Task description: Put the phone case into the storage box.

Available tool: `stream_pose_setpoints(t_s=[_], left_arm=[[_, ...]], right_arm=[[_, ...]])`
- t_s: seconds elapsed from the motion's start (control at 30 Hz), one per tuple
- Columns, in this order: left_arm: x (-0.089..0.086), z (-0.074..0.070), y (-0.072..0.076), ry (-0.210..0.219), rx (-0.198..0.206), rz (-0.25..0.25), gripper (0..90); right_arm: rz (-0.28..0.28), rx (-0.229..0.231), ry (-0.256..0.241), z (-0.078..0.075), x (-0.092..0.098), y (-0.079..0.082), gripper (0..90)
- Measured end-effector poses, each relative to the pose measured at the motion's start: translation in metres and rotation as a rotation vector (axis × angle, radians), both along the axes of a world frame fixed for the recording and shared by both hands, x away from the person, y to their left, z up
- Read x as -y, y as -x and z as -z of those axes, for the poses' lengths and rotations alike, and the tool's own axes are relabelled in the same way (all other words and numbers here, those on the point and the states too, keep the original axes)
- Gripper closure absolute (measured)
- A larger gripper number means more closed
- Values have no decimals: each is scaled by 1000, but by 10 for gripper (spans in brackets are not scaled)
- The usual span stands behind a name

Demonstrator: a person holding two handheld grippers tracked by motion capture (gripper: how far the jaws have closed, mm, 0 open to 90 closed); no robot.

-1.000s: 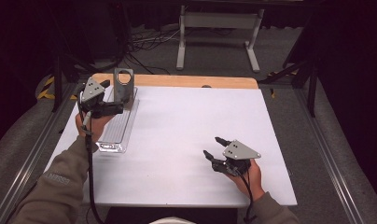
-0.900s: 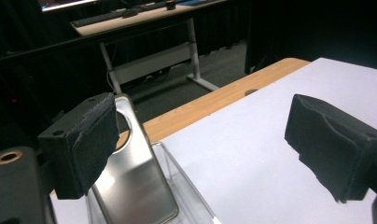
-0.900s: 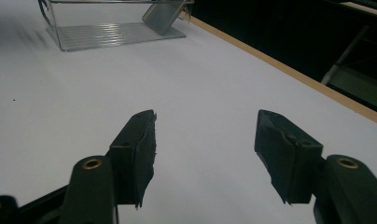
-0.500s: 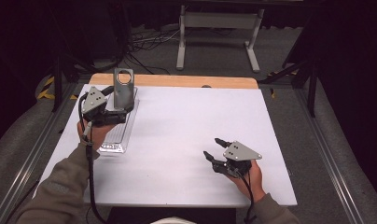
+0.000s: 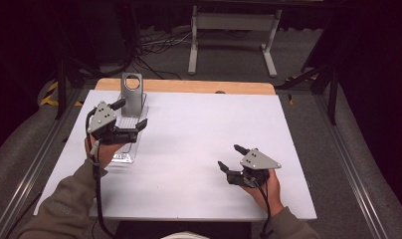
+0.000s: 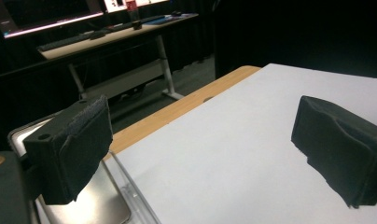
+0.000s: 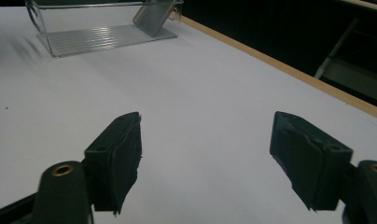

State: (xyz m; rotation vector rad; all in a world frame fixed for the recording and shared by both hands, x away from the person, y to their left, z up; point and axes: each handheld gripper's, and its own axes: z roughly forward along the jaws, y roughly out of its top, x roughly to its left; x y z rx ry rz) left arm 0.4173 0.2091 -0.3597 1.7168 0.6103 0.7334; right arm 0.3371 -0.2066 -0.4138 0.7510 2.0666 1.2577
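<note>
The white table (image 5: pixel 199 144) in front of you carries the work at its far left: a clear plastic tray (image 5: pixel 123 149) lying lengthwise, with a grey metal stand (image 5: pixel 132 94) upright at its far end, a round hole through its top. Judge the tray as light, stiff and slick, with thin walls that could crack or skid if you pinch hard, so take it by one long rim, pads across the wall, and lift level. The stand looks heavier and rigid; its flat upright plate below the hole is likely the surest hold, though the smooth metal may slip. Your left gripper (image 5: pixel 132 118) hovers over the tray just short of the stand, jaws spread wide and holding nothing. Your right gripper (image 5: pixel 230 158) sits well apart near the front right, jaws likewise wide apart and empty.
</note>
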Motion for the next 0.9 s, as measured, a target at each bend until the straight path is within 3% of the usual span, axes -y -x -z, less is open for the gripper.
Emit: stream_pose_setpoints(t_s=[0.33,0.57,0.9], left_arm=[[6,4,18,-11,12,60,35],[5,5,32,-6,48,85,30],[5,8,45,-21,41,132,29]], right_arm=[[29,12,0,0,-1,1,108],[27,13,1,-1,0,5,94],[29,27,16,-3,1,13,94]])
